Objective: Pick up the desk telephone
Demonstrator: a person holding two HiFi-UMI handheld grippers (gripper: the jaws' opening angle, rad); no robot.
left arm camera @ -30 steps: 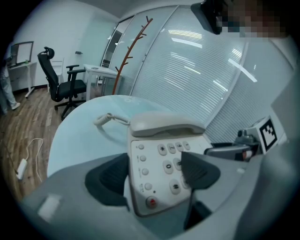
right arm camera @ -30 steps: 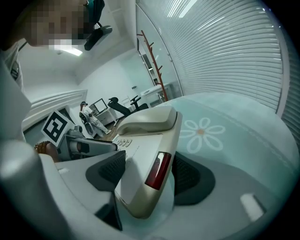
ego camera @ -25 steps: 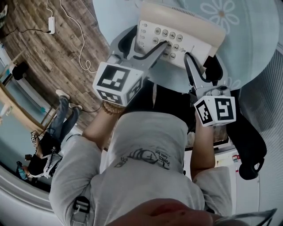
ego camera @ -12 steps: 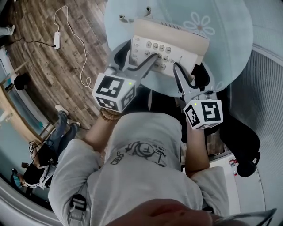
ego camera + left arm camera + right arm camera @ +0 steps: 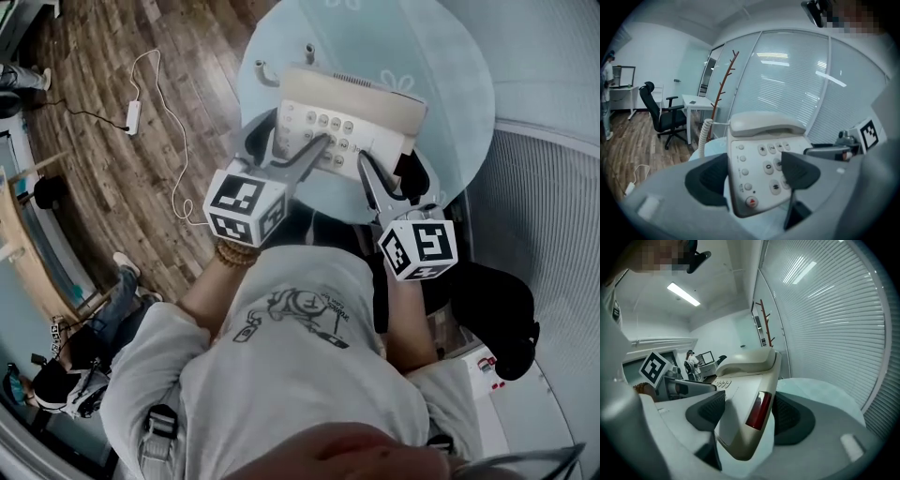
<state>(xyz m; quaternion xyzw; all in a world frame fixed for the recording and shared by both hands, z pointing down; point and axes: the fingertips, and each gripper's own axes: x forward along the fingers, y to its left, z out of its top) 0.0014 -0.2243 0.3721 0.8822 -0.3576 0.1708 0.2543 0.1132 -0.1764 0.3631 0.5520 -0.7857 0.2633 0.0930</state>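
A round, pale blue surface (image 5: 450, 84) is standing on a wooden floor (image 5: 94, 178), where a white power strip (image 5: 132, 116) is lying.

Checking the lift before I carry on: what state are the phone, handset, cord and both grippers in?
desk telephone: held up off the round table, tilted
handset: seated in its cradle
coiled cord: hanging loose by the handset
left gripper: shut on the desk telephone's left edge
right gripper: shut on its right edge
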